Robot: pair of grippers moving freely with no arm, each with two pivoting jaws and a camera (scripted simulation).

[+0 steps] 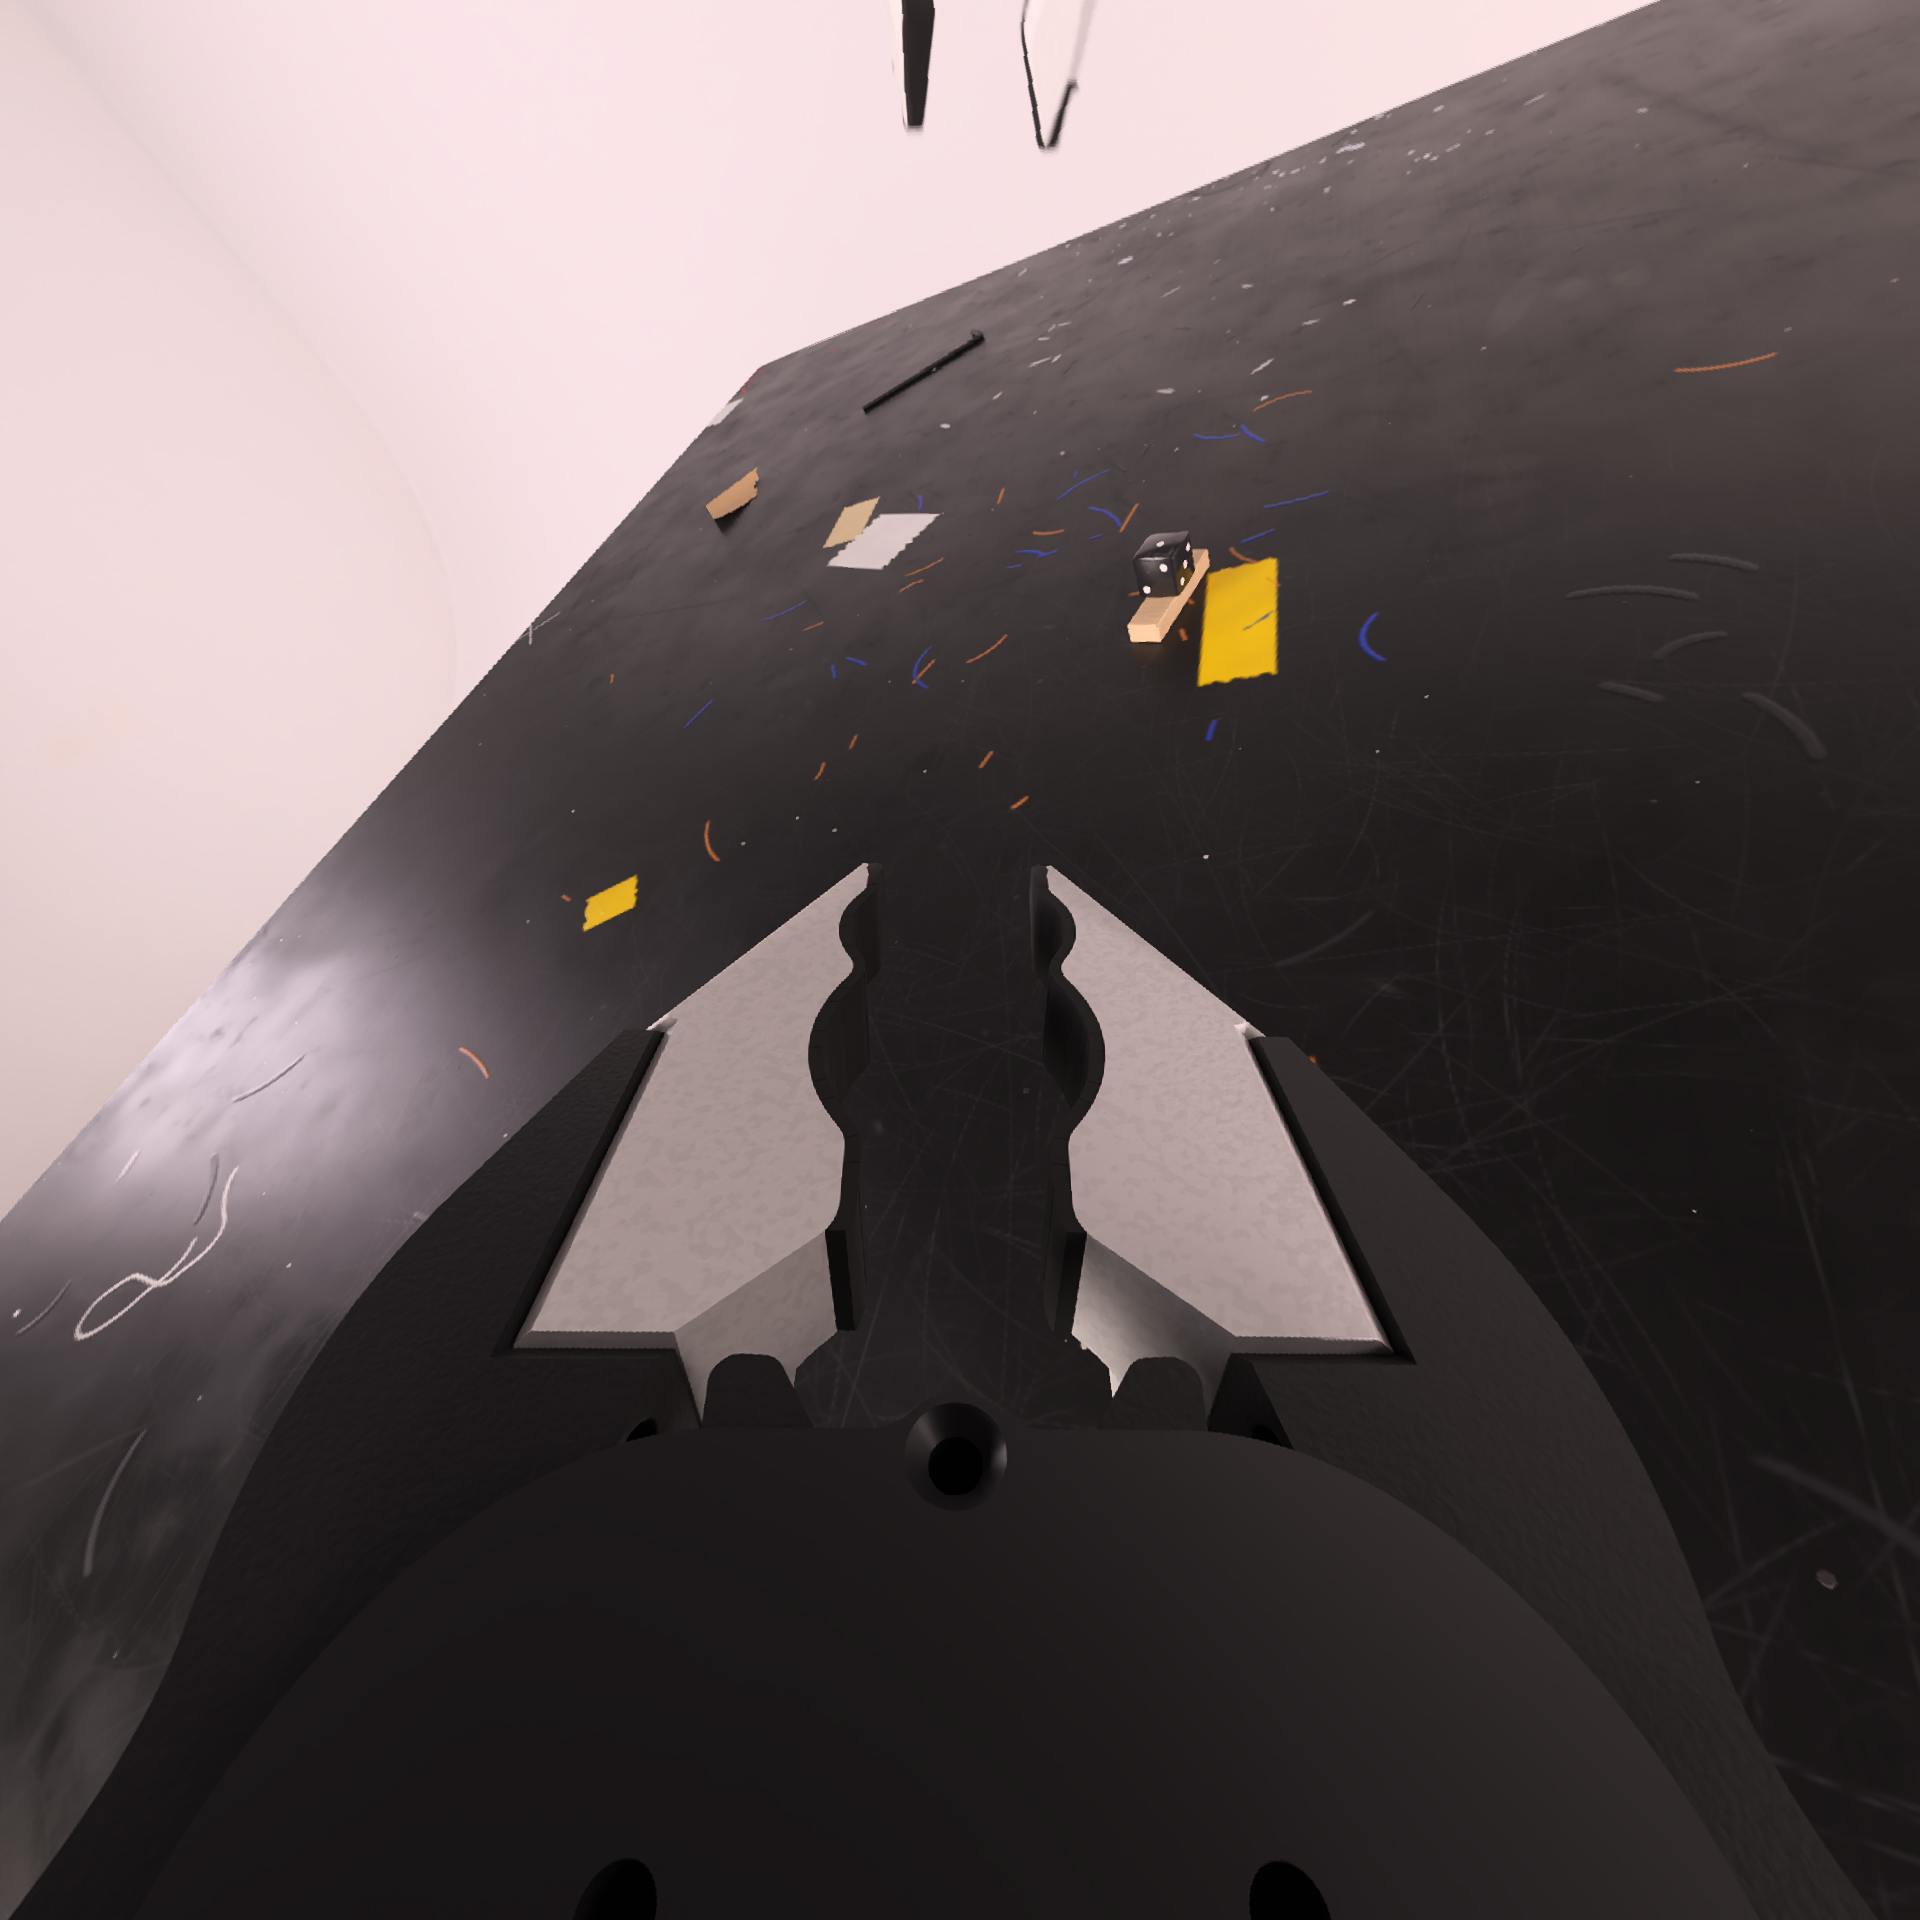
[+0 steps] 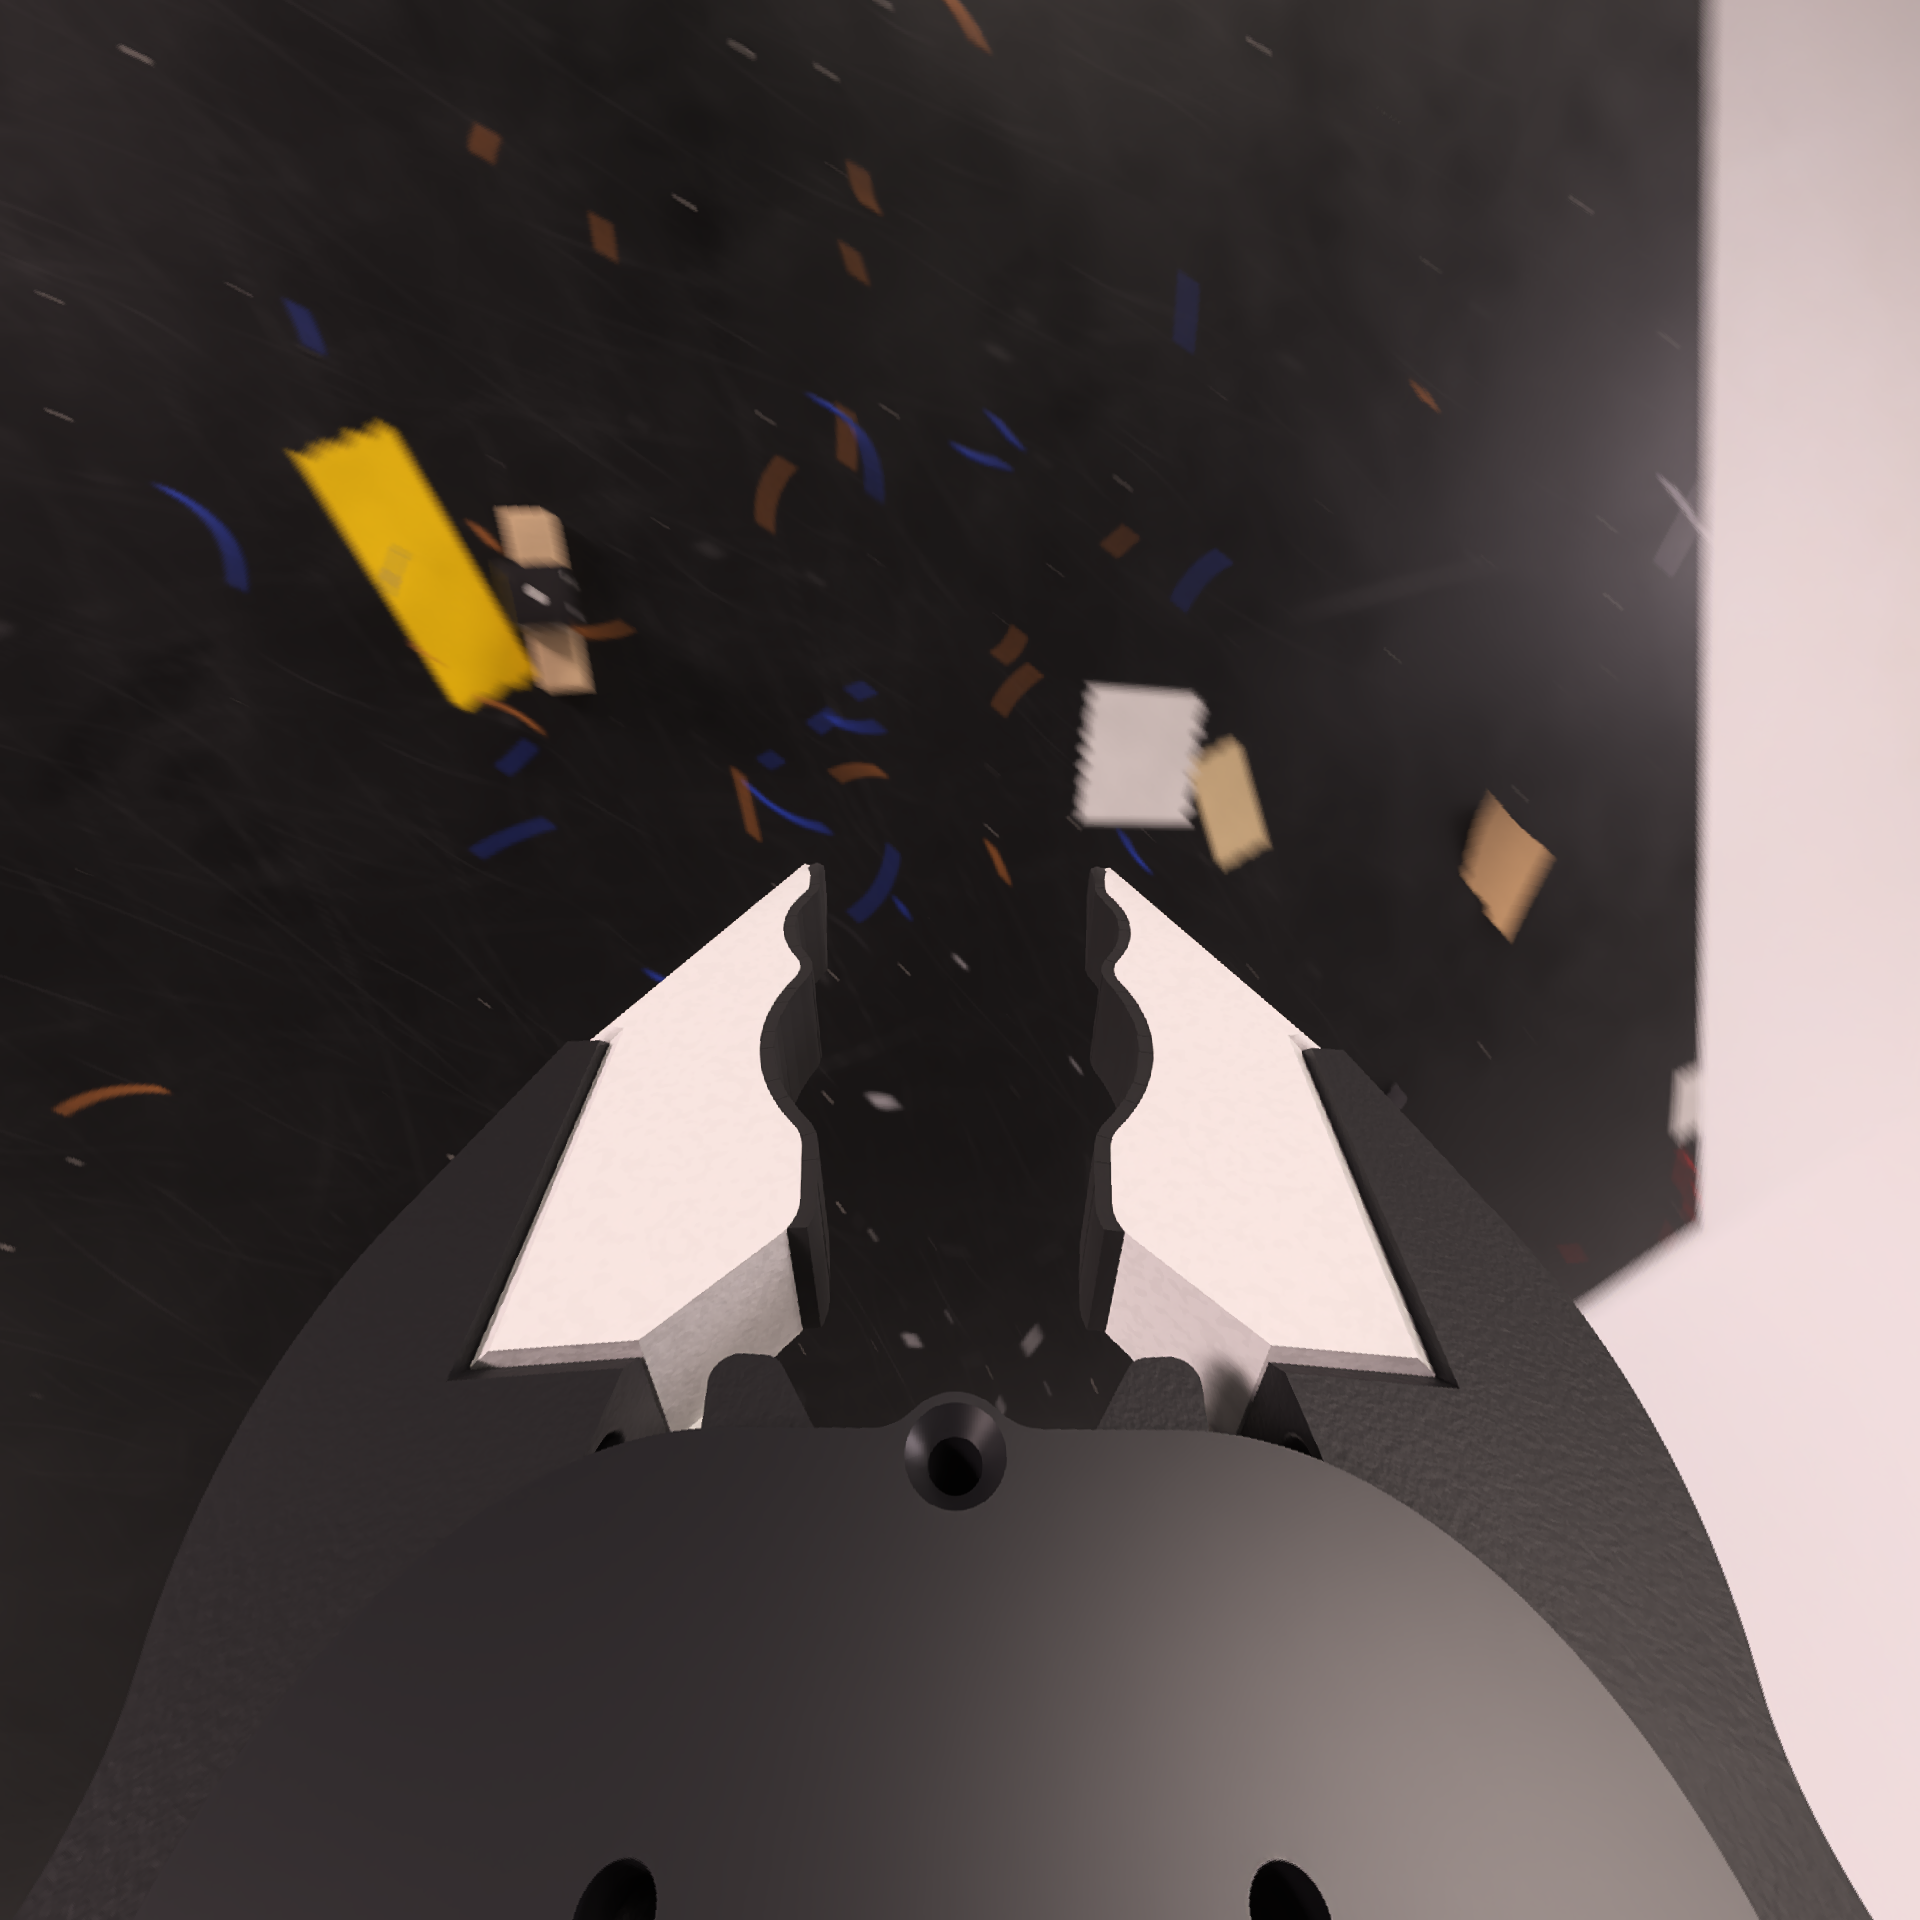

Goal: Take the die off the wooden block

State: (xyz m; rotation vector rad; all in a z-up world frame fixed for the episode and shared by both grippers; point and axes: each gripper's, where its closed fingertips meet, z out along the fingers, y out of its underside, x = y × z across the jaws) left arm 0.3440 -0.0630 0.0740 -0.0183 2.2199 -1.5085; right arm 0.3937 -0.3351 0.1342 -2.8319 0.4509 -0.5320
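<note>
Nearest the lens, the left gripper (image 1: 956,883), black-bodied with pale grey finger plates, is hanging over the scuffed black tabletop (image 1: 1455,1039) with its jaws parted by a moderate gap, gripping nothing and touching nothing.

Beyond it, the small black die with white pips (image 1: 1164,563) is sitting on the far end of the flat, pale wooden block (image 1: 1162,613). Its edges are rounded, and several pips are showing on its near faces. Just beside the block, on its right in this view, a yellow rectangular tape patch (image 1: 1238,621) is lying flat on the table. Well to the left of the block are a white patch (image 1: 885,540) and two tan ones.

Only the left wrist view is showing a thin black rod (image 1: 923,372) beyond the block near the table's far edge, a smaller yellow patch (image 1: 611,902), and the other gripper's fingertips at the top edge.

The right wrist view is blurred. Here the right gripper (image 2: 956,883) is hovering above the table with jaws set wider apart, empty. The die (image 2: 540,597) is lying across the block (image 2: 545,597), with the yellow patch (image 2: 410,566) on the block's left.
</note>
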